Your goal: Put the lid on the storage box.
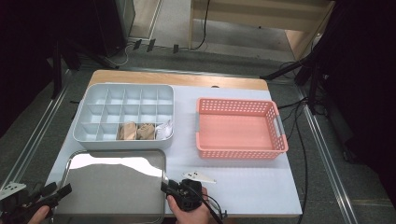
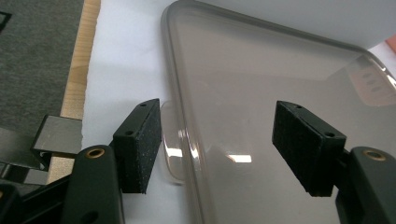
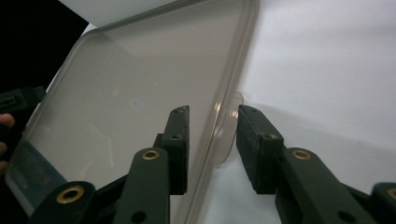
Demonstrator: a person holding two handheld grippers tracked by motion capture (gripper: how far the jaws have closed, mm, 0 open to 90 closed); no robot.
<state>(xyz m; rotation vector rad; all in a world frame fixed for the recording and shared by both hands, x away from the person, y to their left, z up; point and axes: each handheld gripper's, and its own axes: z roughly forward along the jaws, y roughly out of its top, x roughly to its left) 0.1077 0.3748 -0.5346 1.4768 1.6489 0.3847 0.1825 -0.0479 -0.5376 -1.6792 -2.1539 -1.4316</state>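
Lid [image 1: 116,184] (clear) on table | both grippers' fingers open astride edge tabs | organizer [image 1: 125,116] just behind

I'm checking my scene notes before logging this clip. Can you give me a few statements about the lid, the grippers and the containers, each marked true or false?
1. The clear lid lies flat on the table in front of the grey divided organizer. True.
2. The pink basket holds several folded items. False: it is empty; the folded items sit in the organizer's front row.
3. The right gripper has its jaws on either side of the lid's edge tab. True.
4. The left gripper is shut. False: its jaws stand wide apart over the lid's other edge.
5. The pink basket stands left of the organizer. False: it stands to its right.
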